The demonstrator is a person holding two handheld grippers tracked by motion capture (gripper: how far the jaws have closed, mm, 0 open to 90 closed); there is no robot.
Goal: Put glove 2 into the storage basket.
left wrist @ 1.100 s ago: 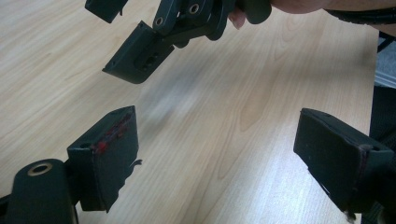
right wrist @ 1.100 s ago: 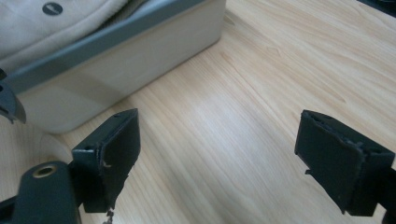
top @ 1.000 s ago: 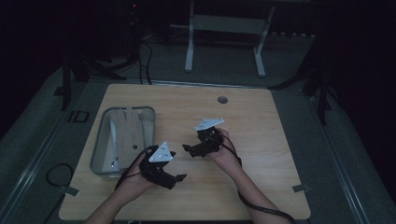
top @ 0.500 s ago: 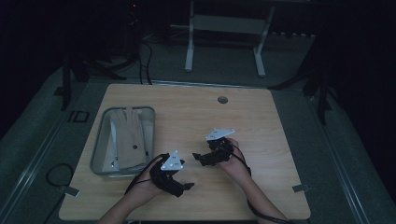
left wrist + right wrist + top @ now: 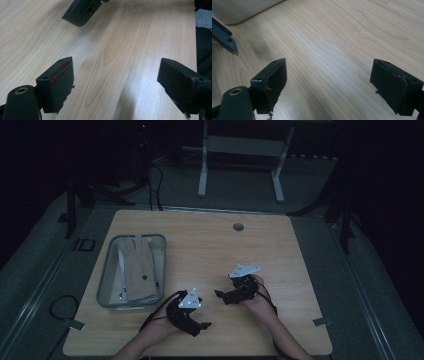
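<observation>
Both hand-held grippers sit low over the wooden table [image 5: 210, 245] near its front edge. My left gripper [image 5: 202, 326] is at the front centre-left, and its own view shows the jaws [image 5: 116, 85] wide apart over bare wood with nothing between them. My right gripper [image 5: 220, 295] is a little farther back and to the right, pointing left. Its jaws [image 5: 329, 83] also stand wide open over bare table. One jaw of the right gripper [image 5: 81, 11] shows at the top of the left gripper view.
A grey tray [image 5: 106, 287] holding flat pale wooden pieces stands at the table's left; its corner [image 5: 239, 10] shows in the right gripper view. A round cable hole [image 5: 238, 227] sits at the back centre. Dark floor and a white frame lie beyond the table.
Both hands have drawn back toward the front edge and sunk lower to the table. The right gripper moved right and nearer the person. The jaws stayed apart.
</observation>
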